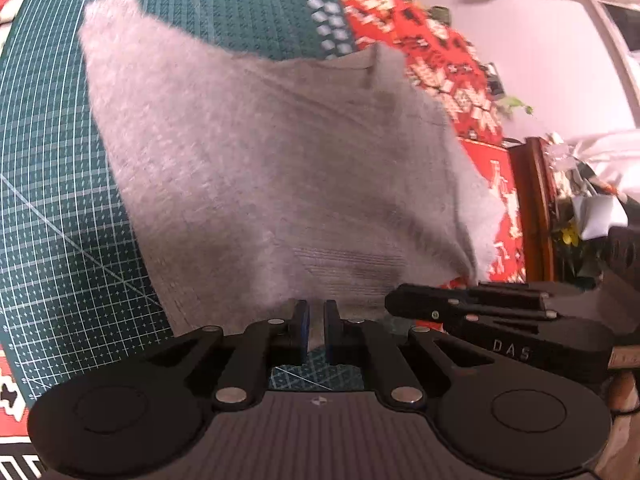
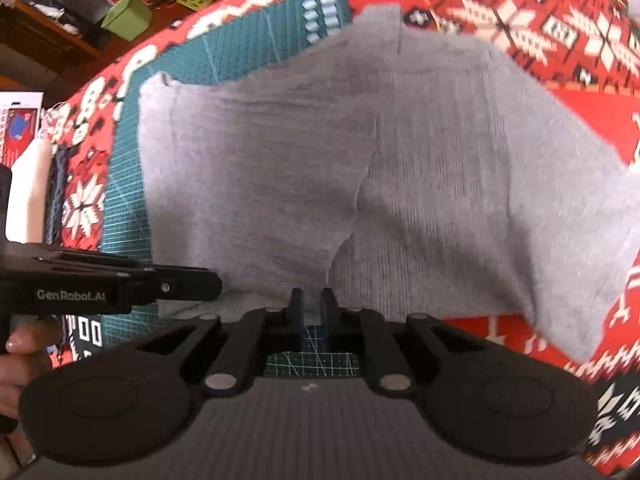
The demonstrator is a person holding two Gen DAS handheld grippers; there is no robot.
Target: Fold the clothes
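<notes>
Both my grippers are clamped on the near hem of the grey shirt.

Left gripper: fingers nearly together, a strip of grey cloth pinched between the blue pads. The shirt spreads away from the fingertips, straight ahead and up in view, over the green mat. Bare mat lies to the left of my fingers and shows again under them. To the right, just beside this tool, sits my right gripper, seen side-on, at the same hem.

Right gripper: fingers close together, the hem's edge sitting at the tips; the cloth between them is hard to make out here, but the grip reads as closed on the shirt. The fabric fans forward from the tips. One part runs ahead and to the right, off the mat and onto the red patterned cloth. A folded layer edge curves across the shirt just ahead of the fingers. To the left, close by, my left gripper shows side-on, with my hand on its handle.

Both views are motion-blurred.
</notes>
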